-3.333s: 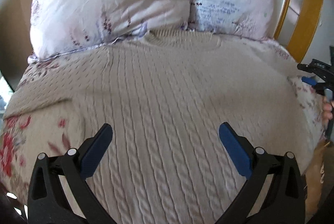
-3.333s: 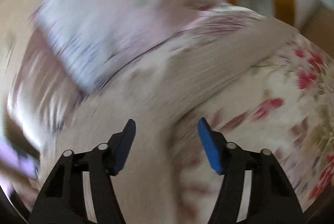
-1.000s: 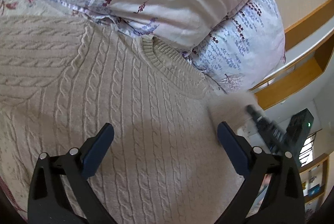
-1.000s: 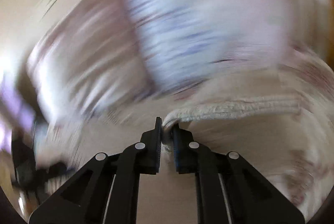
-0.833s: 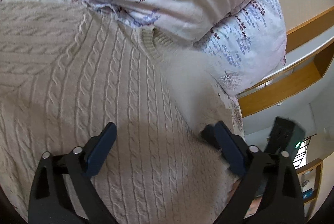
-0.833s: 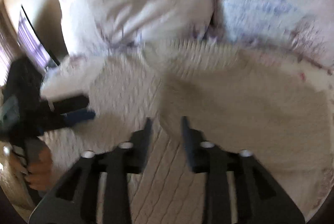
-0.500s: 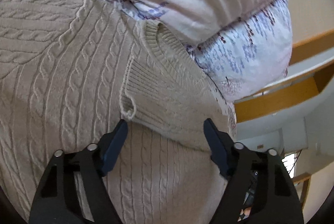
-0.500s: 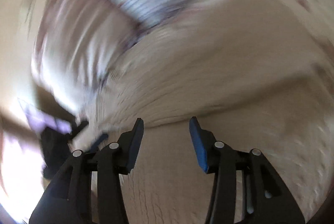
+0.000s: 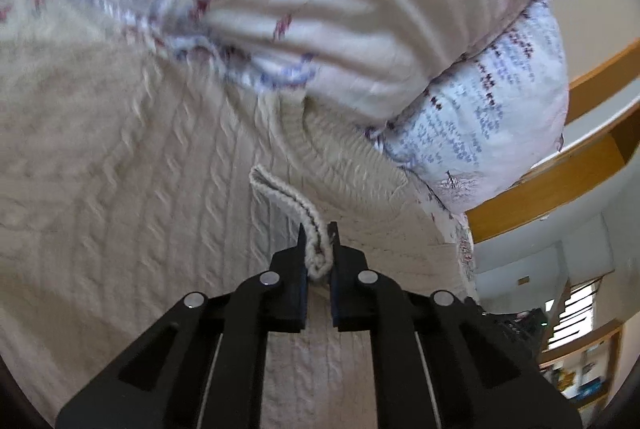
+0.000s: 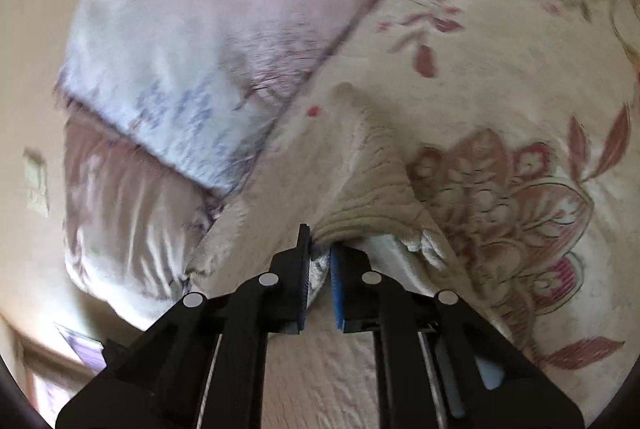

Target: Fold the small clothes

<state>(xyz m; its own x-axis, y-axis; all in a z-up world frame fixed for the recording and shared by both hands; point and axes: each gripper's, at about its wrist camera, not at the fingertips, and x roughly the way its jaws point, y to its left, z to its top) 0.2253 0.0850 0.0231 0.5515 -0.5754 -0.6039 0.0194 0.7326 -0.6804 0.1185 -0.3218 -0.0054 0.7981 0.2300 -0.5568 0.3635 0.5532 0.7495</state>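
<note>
Cream cable-knit wool fills the lower left of the left wrist view: a sweater (image 9: 132,189) spread on a floral bedspread (image 10: 500,77), its ribbed neckline (image 9: 340,149) at about 12 o'clock from the tongs and butting against two patterned pillows (image 9: 360,9). The left gripper (image 9: 318,249) is pressed together on the cuff (image 9: 288,197) of a sleeve folded across the chest; the ribbed edge curls up out of the jaws toward 11 o'clock. The right gripper (image 10: 319,261) is also nearly closed, pinching a thick fold of the same knit that ridges away toward 1 o'clock over the bedspread, with the pillows at 10 o'clock. Blur softens both views, so how deep either bite goes is hard to tell.

The risks, as I judge them:
- The left pinch sits on the very edge of the cuff; a quick pull could let the loose rib slide out and the sleeve flop back.
- The right tongs may have caught more than one layer, or some bedspread beneath; lifting would then drag the whole body askew.
- Chunky knit stretches, so uneven pulling from the two sides would skew the fold line.
- The collar touches the pillows, which could snag it.
</note>
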